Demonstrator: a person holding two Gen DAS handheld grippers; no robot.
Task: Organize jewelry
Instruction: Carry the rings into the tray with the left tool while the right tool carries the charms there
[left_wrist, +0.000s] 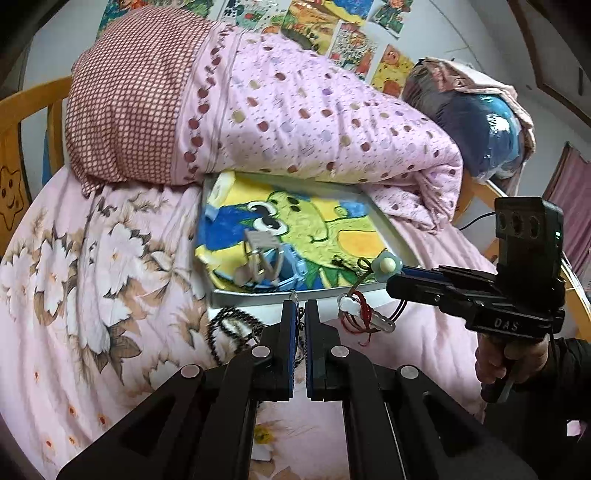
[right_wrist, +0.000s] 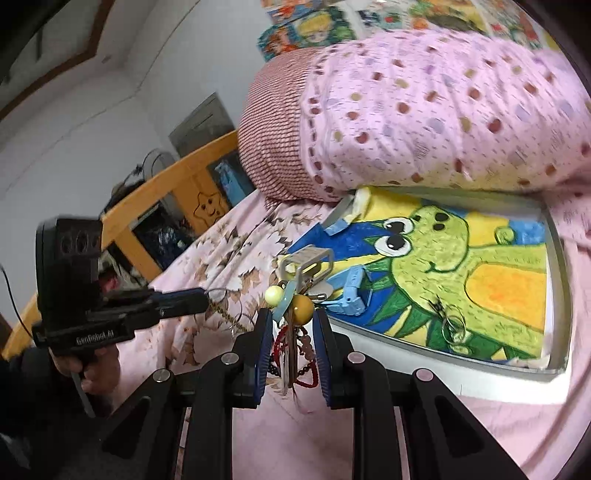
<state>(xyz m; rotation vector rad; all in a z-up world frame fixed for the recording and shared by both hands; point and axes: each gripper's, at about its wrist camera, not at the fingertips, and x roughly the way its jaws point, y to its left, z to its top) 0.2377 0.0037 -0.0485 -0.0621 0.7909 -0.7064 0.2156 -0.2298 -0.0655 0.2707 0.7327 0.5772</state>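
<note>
Across the upper half of both frames, a rolled pink dotted quilt (left_wrist: 314, 122) is seen lying on a floral bedsheet (left_wrist: 92, 258). Below it, at centre frame, a shallow grey tray (left_wrist: 251, 295) lined with a frog-print towel (left_wrist: 314, 229) is partly tucked under the quilt edge.

On the towel, a light-blue watch (right_wrist: 351, 295) and a grey clasp-like piece (right_wrist: 310, 262) are laid together; thin wire rings (right_wrist: 452, 325) are resolved only in the right wrist view, toward the lower right of the towel.

The left gripper (left_wrist: 300, 306) is shown at lower centre of its own view with jaws almost pressed together, a narrow slit remaining; a thin chain appears to be caught in the slit, though this cannot be confirmed. A black bead string (left_wrist: 229, 328) is coiled on the sheet just left of its fingertips, a detail largely hidden in the other view.

The right gripper (right_wrist: 291, 317) is presented with jaws spread. Between them a jewelry bundle (right_wrist: 291, 302) is seen: a cream bead, a yellow bead, a pale blue piece, red cord and dark beads. Contact with the pads cannot be told from this view. In the left wrist view the same bundle (left_wrist: 369, 291) is seen at the tip of the right gripper (left_wrist: 397, 275), at the tray's near right edge, its red cord hanging onto the sheet.
</note>
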